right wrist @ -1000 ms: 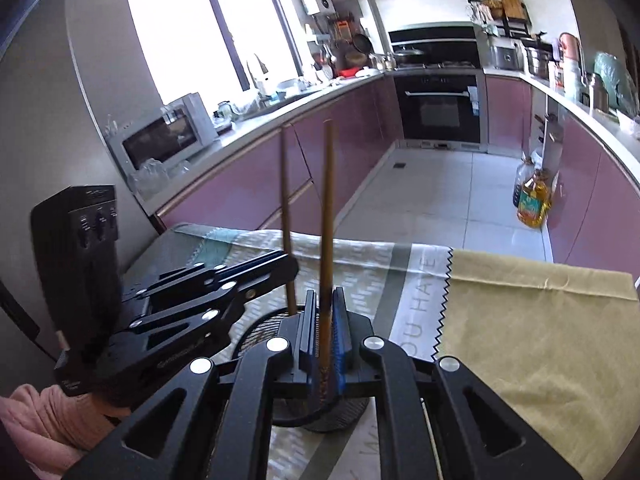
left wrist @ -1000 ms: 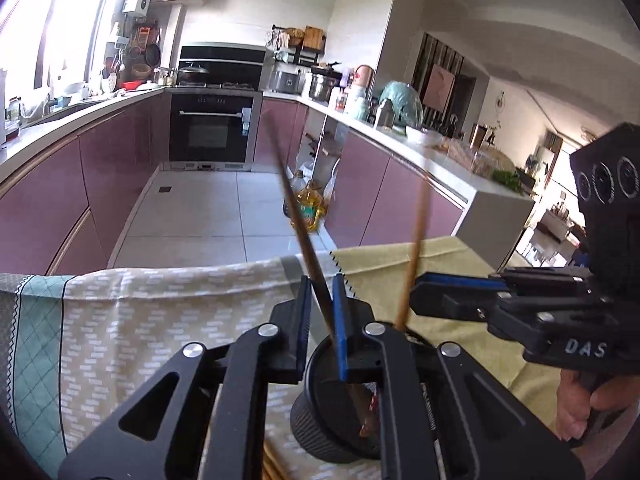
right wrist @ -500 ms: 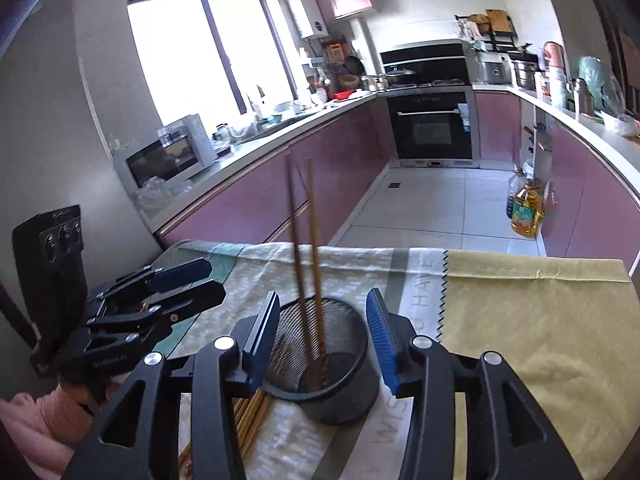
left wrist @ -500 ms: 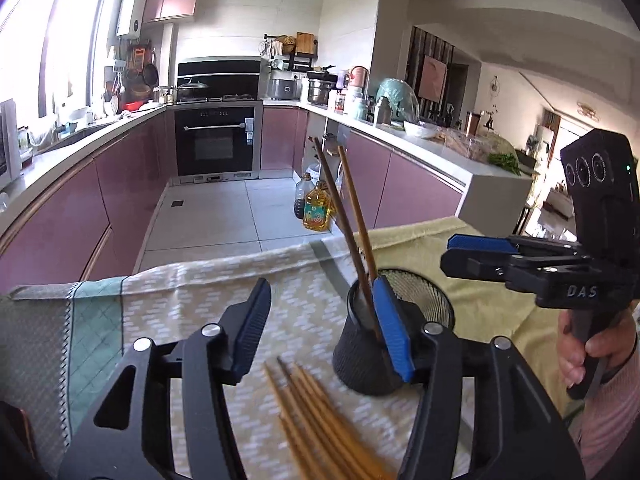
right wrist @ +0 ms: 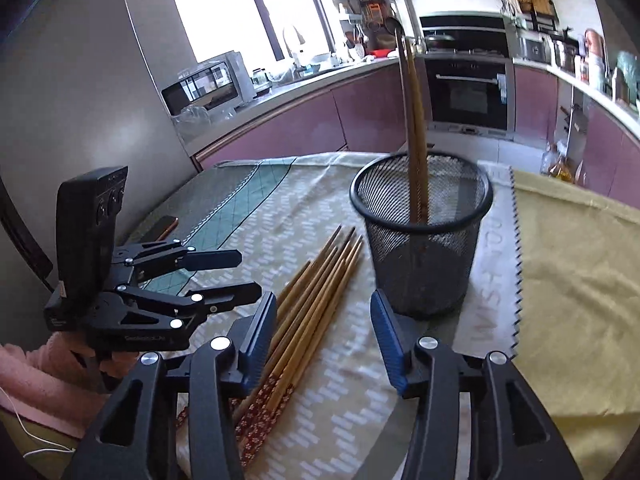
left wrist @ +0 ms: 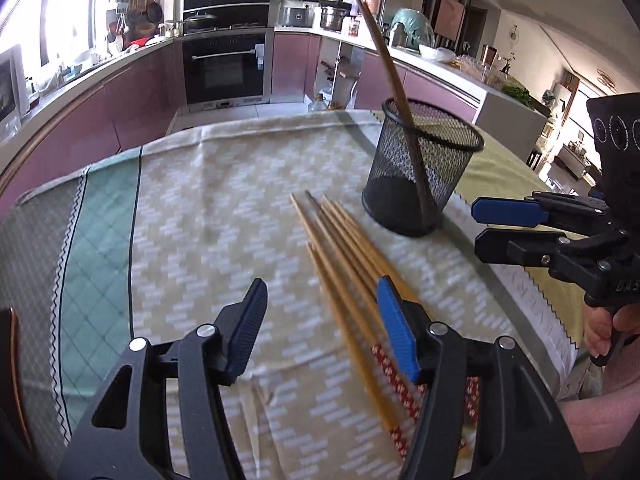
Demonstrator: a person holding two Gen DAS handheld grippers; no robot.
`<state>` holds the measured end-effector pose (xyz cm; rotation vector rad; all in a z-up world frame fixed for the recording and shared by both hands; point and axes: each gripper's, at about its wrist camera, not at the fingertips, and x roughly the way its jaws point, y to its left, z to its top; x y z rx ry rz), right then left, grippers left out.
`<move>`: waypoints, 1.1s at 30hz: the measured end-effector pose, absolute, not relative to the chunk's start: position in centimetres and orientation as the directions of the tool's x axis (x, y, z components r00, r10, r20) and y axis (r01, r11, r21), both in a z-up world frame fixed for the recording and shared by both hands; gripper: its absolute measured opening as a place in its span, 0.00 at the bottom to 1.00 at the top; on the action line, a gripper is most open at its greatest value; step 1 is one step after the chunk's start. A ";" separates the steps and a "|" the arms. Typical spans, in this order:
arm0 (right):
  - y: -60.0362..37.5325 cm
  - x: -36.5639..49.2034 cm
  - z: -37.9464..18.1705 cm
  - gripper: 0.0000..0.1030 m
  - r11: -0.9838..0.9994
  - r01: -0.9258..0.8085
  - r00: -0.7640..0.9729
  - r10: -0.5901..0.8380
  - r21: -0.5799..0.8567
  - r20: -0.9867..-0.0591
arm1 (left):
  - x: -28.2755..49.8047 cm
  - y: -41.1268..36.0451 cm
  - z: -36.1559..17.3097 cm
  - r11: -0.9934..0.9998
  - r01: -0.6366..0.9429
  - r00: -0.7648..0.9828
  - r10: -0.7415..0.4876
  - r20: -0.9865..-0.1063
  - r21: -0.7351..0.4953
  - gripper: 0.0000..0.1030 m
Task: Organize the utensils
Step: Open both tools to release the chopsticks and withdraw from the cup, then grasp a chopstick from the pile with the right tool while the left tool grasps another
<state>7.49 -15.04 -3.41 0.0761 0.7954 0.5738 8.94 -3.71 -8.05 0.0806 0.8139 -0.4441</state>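
Your left gripper [left wrist: 322,320]: jaws opening, nothing gripped, over loose bundle of pale bamboo chopsticks with red patterned handles [left wrist: 352,276], frame centre. Your right gripper [right wrist: 323,328]: jaws apart, empty, same bundle at lower left. Black wire-mesh cylindrical holder [right wrist: 420,236], centre right, holds two upright chopsticks [right wrist: 414,120]. Step: between deposits. Next: lower onto one stick, close, lift into holder.

Daylight is flooding in from the kitchen window [right wrist: 256,8], which is blowing out to pure white in both views. Glare is washing over the far countertops [left wrist: 440,68]. The tablecloth [left wrist: 224,208] is showing slight motion blur, chopsticks [left wrist: 352,264] smearing a bit. Fisheye is bending cabinets and bench edges hard; corners are vignetting to black. Shadows are staying soft under the mesh cup [right wrist: 424,240].
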 end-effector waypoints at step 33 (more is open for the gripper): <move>-14.2 7.8 -7.7 0.09 0.860 -0.386 0.455 0.491 0.333 -0.742 | 7.3 -4.7 -10.2 0.907 0.411 0.534 -0.320 -0.782 -0.091 0.42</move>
